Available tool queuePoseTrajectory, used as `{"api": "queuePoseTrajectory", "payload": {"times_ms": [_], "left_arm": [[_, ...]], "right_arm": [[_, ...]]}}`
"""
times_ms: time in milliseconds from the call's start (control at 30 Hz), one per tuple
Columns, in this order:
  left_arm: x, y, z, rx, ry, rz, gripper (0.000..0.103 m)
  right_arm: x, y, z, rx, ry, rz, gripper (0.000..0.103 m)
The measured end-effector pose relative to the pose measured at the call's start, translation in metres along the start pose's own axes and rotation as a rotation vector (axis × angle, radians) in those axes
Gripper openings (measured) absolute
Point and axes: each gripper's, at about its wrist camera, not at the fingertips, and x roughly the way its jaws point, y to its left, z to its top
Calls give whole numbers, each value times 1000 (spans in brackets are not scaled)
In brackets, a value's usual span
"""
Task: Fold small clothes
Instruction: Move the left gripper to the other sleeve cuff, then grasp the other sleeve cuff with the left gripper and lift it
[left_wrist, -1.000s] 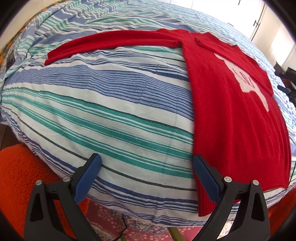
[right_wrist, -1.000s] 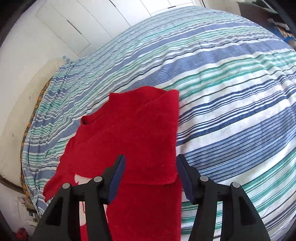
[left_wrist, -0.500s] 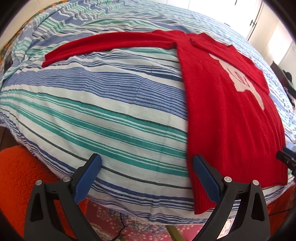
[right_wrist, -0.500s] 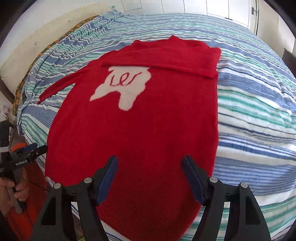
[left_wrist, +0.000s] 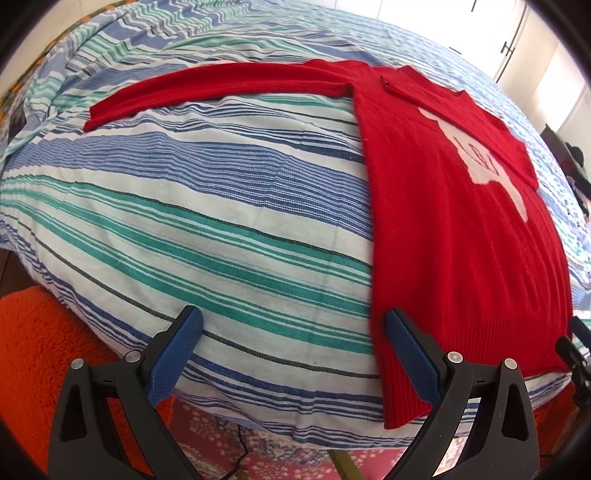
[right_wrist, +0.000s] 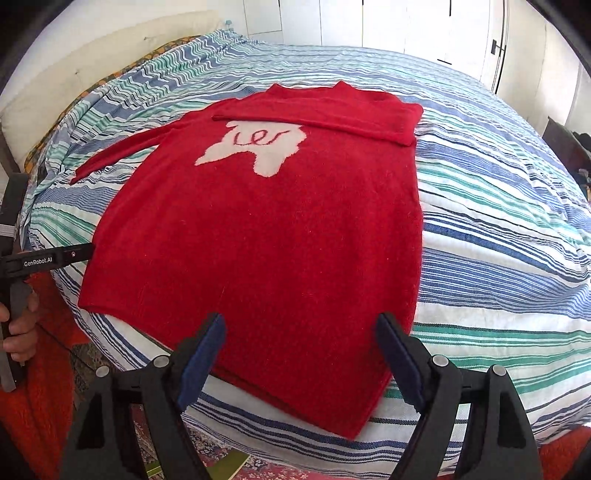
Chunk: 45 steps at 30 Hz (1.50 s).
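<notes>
A red sweater (right_wrist: 273, 229) with a white motif lies flat on the striped bed; it also shows in the left wrist view (left_wrist: 454, 221). Its right sleeve is folded across the chest (right_wrist: 332, 114). Its left sleeve (left_wrist: 221, 88) stretches out straight to the side. My left gripper (left_wrist: 291, 336) is open and empty, at the bed's near edge beside the sweater's hem corner. My right gripper (right_wrist: 299, 343) is open and empty, just above the hem at the bed's near edge. The left gripper's body shows at the left of the right wrist view (right_wrist: 40, 258).
The striped blue, green and white bedspread (right_wrist: 498, 229) covers the bed. An orange fluffy rug (left_wrist: 40, 343) and a patterned floor lie below the bed edge. White cupboard doors (right_wrist: 369, 22) stand behind the bed. Dark items lie at the far right (left_wrist: 572, 162).
My right gripper has pulled back from the folded sleeve to the hem, empty. My left gripper has stayed near the bed's edge, shifting slightly.
</notes>
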Motion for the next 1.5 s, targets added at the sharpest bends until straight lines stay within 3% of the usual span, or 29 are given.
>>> {"api": "queuePoseTrajectory", "payload": {"times_ms": [467,1033,1133,1200,1300,1400,1500], "left_arm": [[-5,13,2,-63,-5,-41,99],[-4,10,2,-60,-2,-33,99],[-6,13,4,-74,13,-58,99],[-10,32,13,-162,48,-183,99],[-15,89,35,-408,11,-321,99],[-9,153,58,-637,-53,-339,99],[2,203,84,-747,-111,-328,98]], "right_arm": [[-28,14,1,-11,-88,-19,83],[-21,28,-9,-53,-78,-13,83],[-22,27,-9,-48,-85,-12,83],[-22,27,-8,-48,-87,-11,83],[-24,28,-9,-56,-93,-10,83],[-22,31,-9,-71,-87,-8,83],[-19,35,-9,-91,-80,-6,83]]}}
